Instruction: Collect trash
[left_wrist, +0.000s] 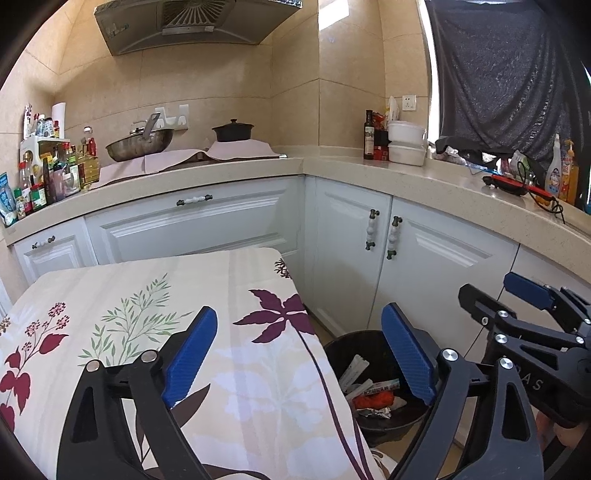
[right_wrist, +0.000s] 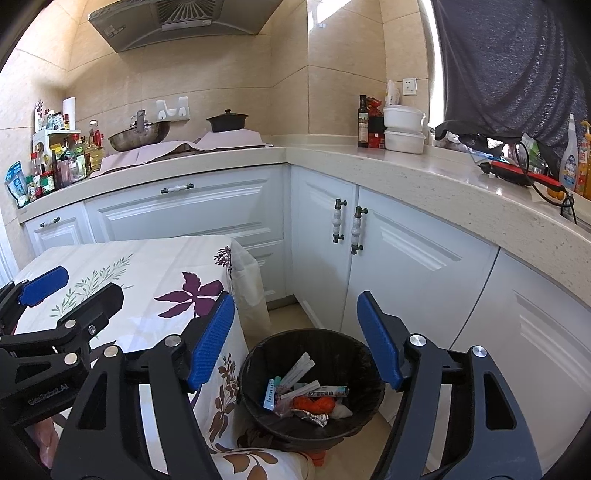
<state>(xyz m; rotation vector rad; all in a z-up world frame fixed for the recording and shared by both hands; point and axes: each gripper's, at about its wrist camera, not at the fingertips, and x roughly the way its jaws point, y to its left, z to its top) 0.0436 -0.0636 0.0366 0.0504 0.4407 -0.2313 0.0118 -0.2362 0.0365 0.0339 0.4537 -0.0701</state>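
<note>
Both tongs, left (left_wrist: 299, 354) and right (right_wrist: 295, 339), hang wide and empty beside the flowered tabletop (left_wrist: 129, 295), the right nearer above the bin (right_wrist: 258, 354) holding the trash (right_wrist: 306, 397).

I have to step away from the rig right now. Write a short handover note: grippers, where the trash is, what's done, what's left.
Left gripper: open, nothing between its fingers, over the edge of the floral-cloth table.
Right gripper: open, empty, above the black bin.
Trash: wrappers, packets and an orange scrap lie inside the bin, on the floor beside the table.
Done: the visible part of the tabletop shows no trash.
Left: probably nothing on the table; check out-of-view areas before finishing.
</note>
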